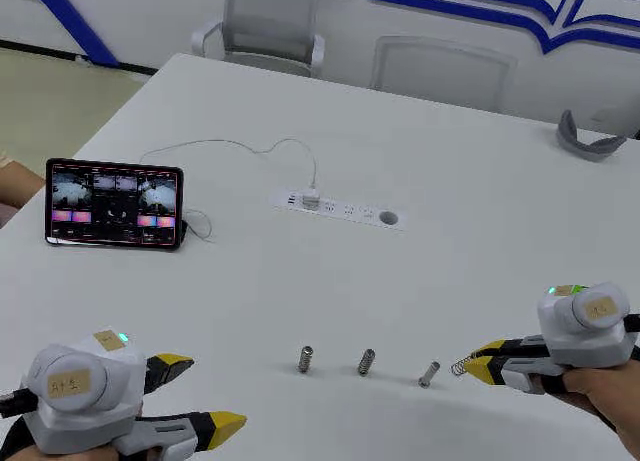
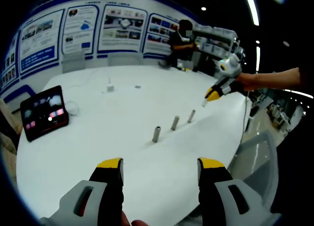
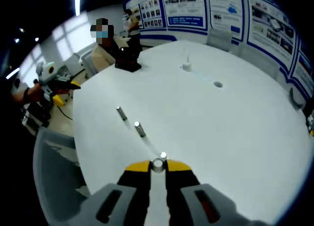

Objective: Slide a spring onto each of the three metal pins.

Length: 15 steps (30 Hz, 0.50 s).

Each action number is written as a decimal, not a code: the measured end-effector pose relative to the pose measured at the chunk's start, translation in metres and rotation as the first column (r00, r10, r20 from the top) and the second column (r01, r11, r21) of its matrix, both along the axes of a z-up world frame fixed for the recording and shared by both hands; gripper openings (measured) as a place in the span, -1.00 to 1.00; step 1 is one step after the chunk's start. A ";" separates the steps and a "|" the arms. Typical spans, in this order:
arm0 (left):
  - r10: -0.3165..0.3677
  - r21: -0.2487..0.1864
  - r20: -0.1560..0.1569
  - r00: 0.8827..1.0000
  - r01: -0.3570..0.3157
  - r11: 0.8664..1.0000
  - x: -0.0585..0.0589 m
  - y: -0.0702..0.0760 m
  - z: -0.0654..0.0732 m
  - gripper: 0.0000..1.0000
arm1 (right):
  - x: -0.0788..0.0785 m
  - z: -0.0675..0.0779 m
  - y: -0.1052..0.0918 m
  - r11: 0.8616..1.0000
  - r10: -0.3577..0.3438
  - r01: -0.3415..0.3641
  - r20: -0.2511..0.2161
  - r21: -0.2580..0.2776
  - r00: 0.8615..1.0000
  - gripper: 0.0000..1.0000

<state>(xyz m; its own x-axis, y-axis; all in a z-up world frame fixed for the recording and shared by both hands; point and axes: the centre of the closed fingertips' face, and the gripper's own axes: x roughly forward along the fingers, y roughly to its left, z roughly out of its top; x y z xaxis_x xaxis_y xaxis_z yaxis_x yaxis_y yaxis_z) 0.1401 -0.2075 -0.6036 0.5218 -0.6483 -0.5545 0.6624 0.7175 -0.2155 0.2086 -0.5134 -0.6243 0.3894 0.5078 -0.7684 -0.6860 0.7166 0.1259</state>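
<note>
Three short metal pins stand in a row near the table's front edge. The left pin (image 1: 305,359) and the middle pin (image 1: 366,362) look ribbed, as if each has a spring on it. The right pin (image 1: 428,374) is smooth and bare. My right gripper (image 1: 480,364) is shut on a small spring (image 1: 460,366), whose free end points at the bare pin a little to its right. In the right gripper view the spring (image 3: 158,164) sits between the yellow tips, with the pin's top (image 3: 163,155) just beyond. My left gripper (image 1: 205,396) stays open at the front left, holding nothing (image 2: 161,164).
A tablet (image 1: 114,203) with a lit screen stands at the left. A white power strip (image 1: 335,208) with a plugged cable lies mid-table. Grey chairs (image 1: 272,26) stand behind the far edge, and a grey curved object (image 1: 590,141) lies at the far right. A person (image 3: 105,44) sits by the tablet.
</note>
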 end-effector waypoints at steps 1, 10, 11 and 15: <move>0.004 0.000 0.000 1.000 -0.004 1.000 0.000 0.001 0.000 0.27 | 0.002 -0.001 0.000 1.000 -0.004 0.004 -0.001 -0.003 1.000 -0.75; 0.028 0.007 -0.014 0.999 -0.028 1.000 -0.003 0.010 -0.002 0.28 | 0.009 -0.021 0.005 1.000 0.006 -0.006 -0.018 -0.023 1.000 -0.75; 0.032 0.007 -0.015 0.999 -0.032 0.999 -0.003 0.011 -0.002 0.27 | 0.009 -0.023 0.005 1.000 0.010 -0.010 -0.023 -0.023 1.000 -0.75; 0.037 0.014 -0.019 0.999 -0.037 0.999 -0.004 0.013 -0.003 0.27 | 0.010 -0.029 0.008 0.999 0.018 -0.019 -0.030 -0.027 0.999 -0.75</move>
